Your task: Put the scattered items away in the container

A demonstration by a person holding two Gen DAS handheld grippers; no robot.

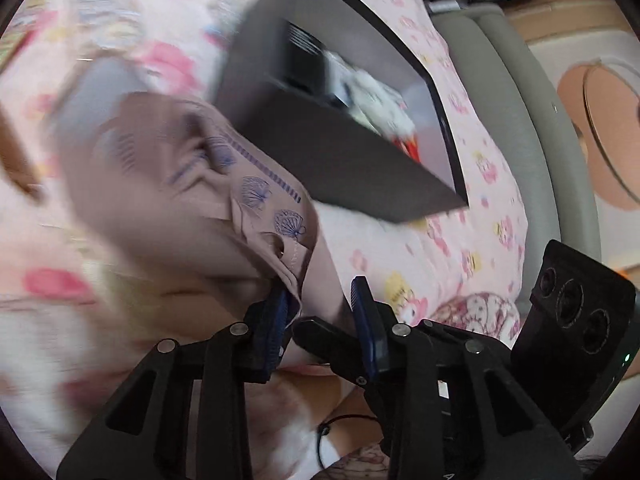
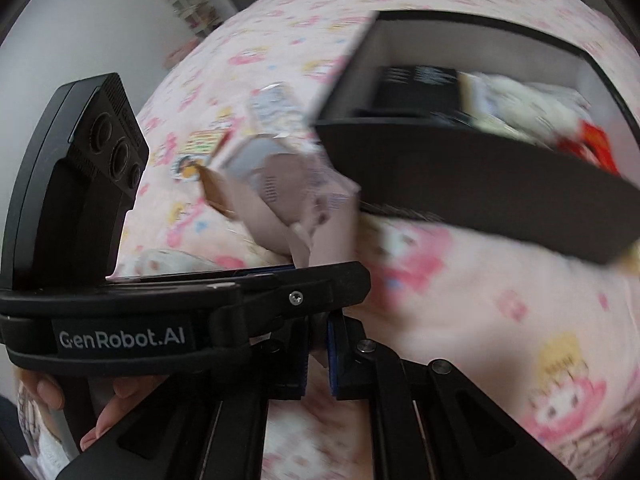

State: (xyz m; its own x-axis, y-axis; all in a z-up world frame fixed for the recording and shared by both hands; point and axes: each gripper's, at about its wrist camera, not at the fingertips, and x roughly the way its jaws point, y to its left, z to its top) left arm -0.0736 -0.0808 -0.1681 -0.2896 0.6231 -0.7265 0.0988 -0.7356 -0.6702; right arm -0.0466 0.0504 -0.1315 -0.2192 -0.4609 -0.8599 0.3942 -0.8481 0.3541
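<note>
A mauve cloth pouch with blue shell prints (image 1: 192, 184) hangs in the air just left of a dark open box (image 1: 340, 160) on the pink bed. My left gripper (image 1: 320, 312) is open; the pouch's edge touches its left finger only. My right gripper (image 2: 318, 356) is shut on the pouch's lower edge (image 2: 304, 248); the pouch also shows in the right wrist view (image 2: 280, 200). The box (image 2: 460, 176) holds a black item, a white plush and something red. The left gripper body crosses the right wrist view.
A pink cartoon-print bedsheet (image 1: 440, 248) covers the bed. Small packets and a card (image 2: 200, 148) lie on the sheet left of the box. A grey bed frame (image 1: 532, 120) runs along the right. Both views are motion-blurred.
</note>
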